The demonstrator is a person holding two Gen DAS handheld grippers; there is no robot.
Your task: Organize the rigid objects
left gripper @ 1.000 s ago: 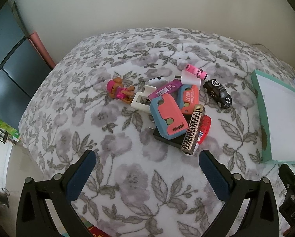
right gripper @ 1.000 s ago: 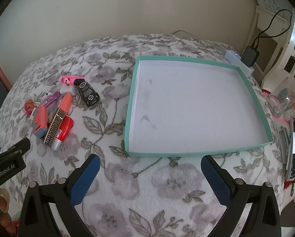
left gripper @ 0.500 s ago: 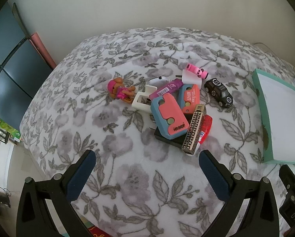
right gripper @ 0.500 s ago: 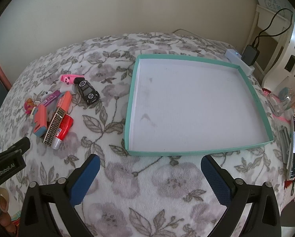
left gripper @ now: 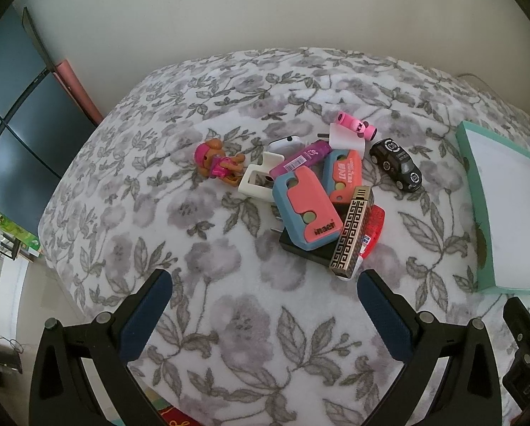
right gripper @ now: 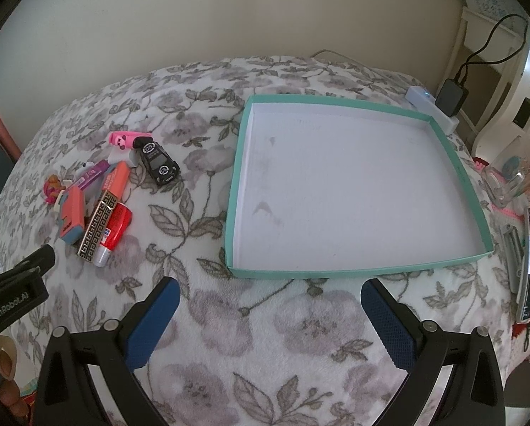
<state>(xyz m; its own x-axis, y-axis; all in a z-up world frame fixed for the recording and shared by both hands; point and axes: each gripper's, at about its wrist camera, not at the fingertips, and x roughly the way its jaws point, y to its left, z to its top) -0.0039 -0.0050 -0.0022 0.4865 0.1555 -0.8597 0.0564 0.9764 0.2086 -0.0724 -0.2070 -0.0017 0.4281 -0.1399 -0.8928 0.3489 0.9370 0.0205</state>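
Left wrist view: ahead of my left gripper [left gripper: 265, 293] a heap of small things lies on the floral blanket [left gripper: 229, 319]. Its gold-patterned bar [left gripper: 351, 234] is nearest, just beyond my right finger, leaning on a red tube [left gripper: 373, 225] beside a coral-and-blue case [left gripper: 305, 211]. A doll [left gripper: 217, 161] lies further left, a black toy car [left gripper: 396, 165] further right. My jaws are spread wide, touching nothing.

Ahead of my right gripper [right gripper: 270, 301], a teal tray [right gripper: 335, 269] sits just past the fingertips. A charger [right gripper: 451, 94] lies beyond its far corner. These jaws also gape, holding nothing.
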